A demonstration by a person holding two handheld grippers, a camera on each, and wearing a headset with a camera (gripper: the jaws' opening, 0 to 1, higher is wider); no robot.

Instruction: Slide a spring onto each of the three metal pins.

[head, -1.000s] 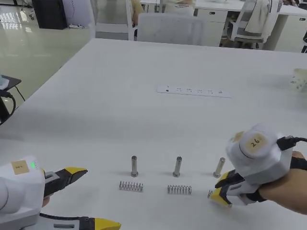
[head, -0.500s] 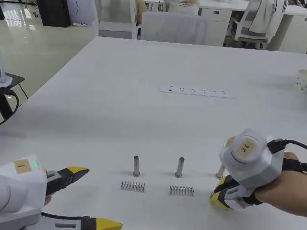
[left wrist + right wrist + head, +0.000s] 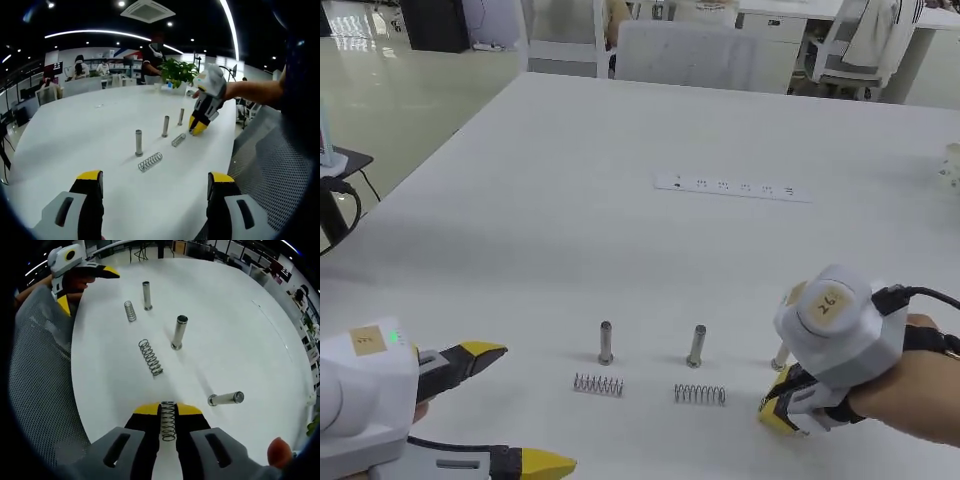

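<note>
**Right gripper clamped on one spring, nearest pin just off its tips**

In the right gripper view, the right gripper point(image 3: 168, 407) has its yellow-tipped jaws drawn nearly together on a small coiled wire spring point(image 3: 168, 421). The spring lies lengthwise in the narrow gap between them, one end at the tips. Whether it is clear of the white tabletop point(image 3: 112, 375) cannot be told.

The nearest silver metal pin point(image 3: 226, 398) sits at about 3 o'clock of the jaw tips, near them but not touching. Further out, at about 12 o'clock, stands the middle silver pin point(image 3: 178, 332). A loose wire spring point(image 3: 150, 357) lies on the table just beside it, at its 7 o'clock. Beyond, at 11 o'clock, the far silver pin point(image 3: 146, 295) has a second loose spring point(image 3: 130, 310) just beside it in the same way. Both loose springs lie flat on the table, off their pins.

In the head view the three pins form a row across the table. The right gripper is low at the tabletop at 4 o'clock of the frame, with the person's hand point(image 3: 910, 385) behind it, and its white body covers most of the nearest pin. The left gripper point(image 3: 515, 405) is held at 8 o'clock, well apart from the pins, its jaws spread wide with nothing between them. A long white power strip point(image 3: 733, 186) lies at 12 o'clock of the row, well apart from it.
</note>
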